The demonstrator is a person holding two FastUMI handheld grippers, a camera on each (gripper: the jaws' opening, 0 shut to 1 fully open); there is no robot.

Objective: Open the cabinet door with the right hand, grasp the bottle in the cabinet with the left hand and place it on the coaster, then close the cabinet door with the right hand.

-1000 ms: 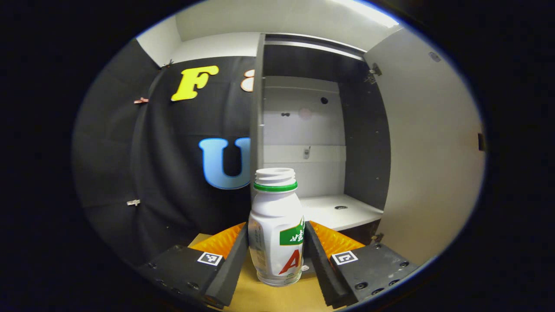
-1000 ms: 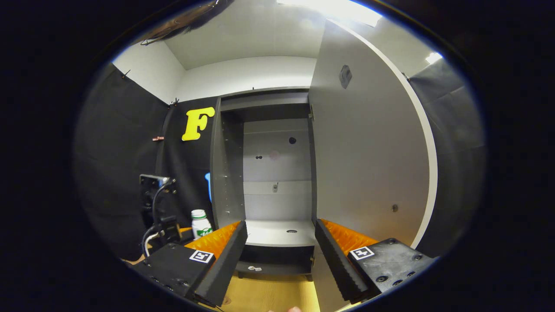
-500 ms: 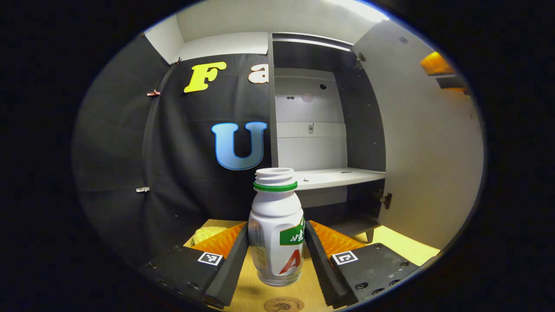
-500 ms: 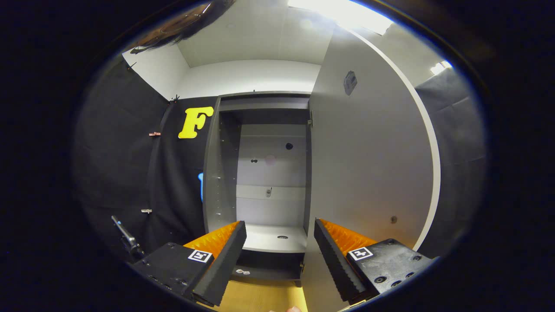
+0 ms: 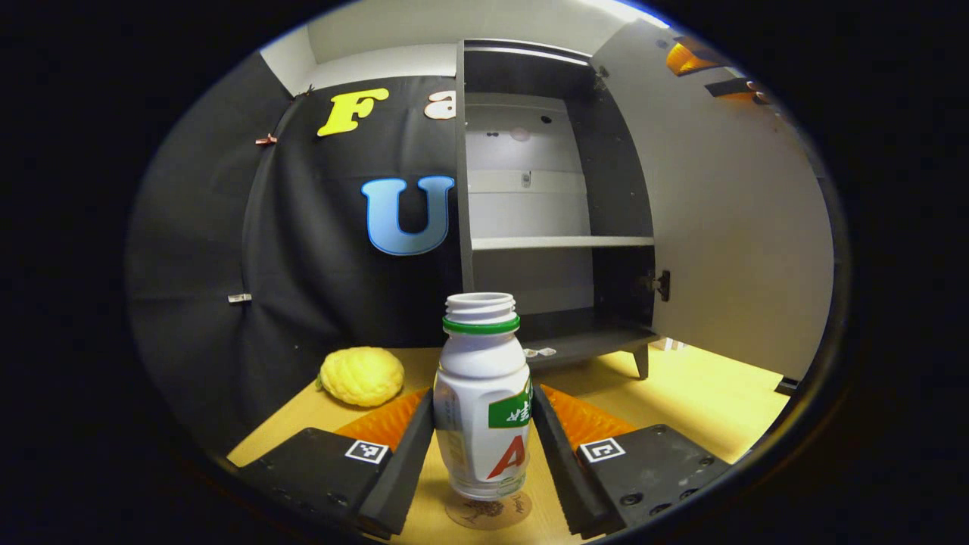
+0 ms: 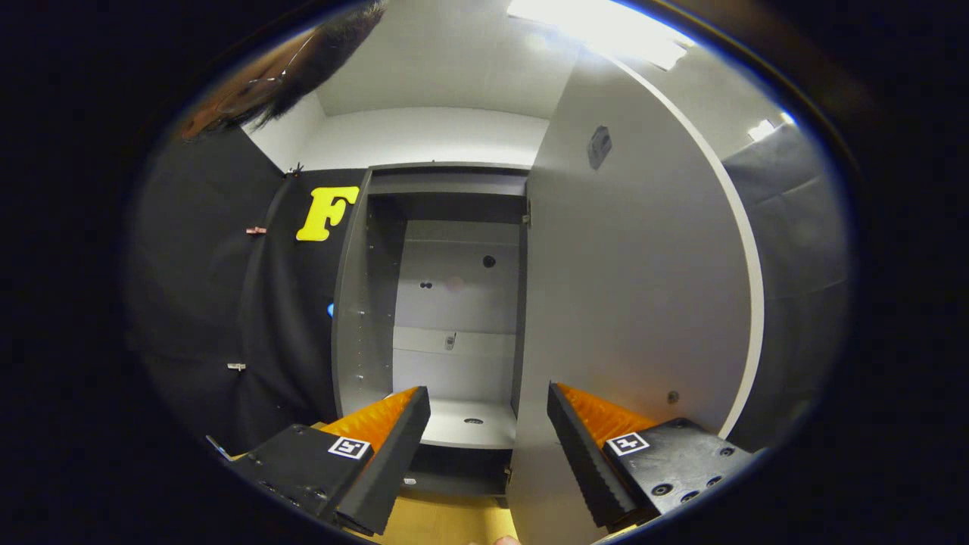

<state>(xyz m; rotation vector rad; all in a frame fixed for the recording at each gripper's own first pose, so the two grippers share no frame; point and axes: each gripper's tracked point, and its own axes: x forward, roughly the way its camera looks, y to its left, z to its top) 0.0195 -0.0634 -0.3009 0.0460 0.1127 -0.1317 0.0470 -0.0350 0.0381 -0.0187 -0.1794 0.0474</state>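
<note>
Between the left hand-held gripper's point(image 5: 482, 446) clamped fingers, the bottle point(image 5: 482, 401) stands upright. Directly beneath lies the coaster point(image 5: 488, 509). The right hand-held gripper point(image 6: 488, 446) gapes, facing the cabinet door point(image 6: 636, 303).

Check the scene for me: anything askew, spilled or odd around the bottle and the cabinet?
Nothing spilled or damaged. One oddity: the bottle has no cap, its threaded neck open. It stands upright between the left gripper fingers, over the coaster. The cabinet door hangs open, as expected.

White ceiling point(image 6: 454, 60), wooden table point(image 5: 696, 393)
</note>
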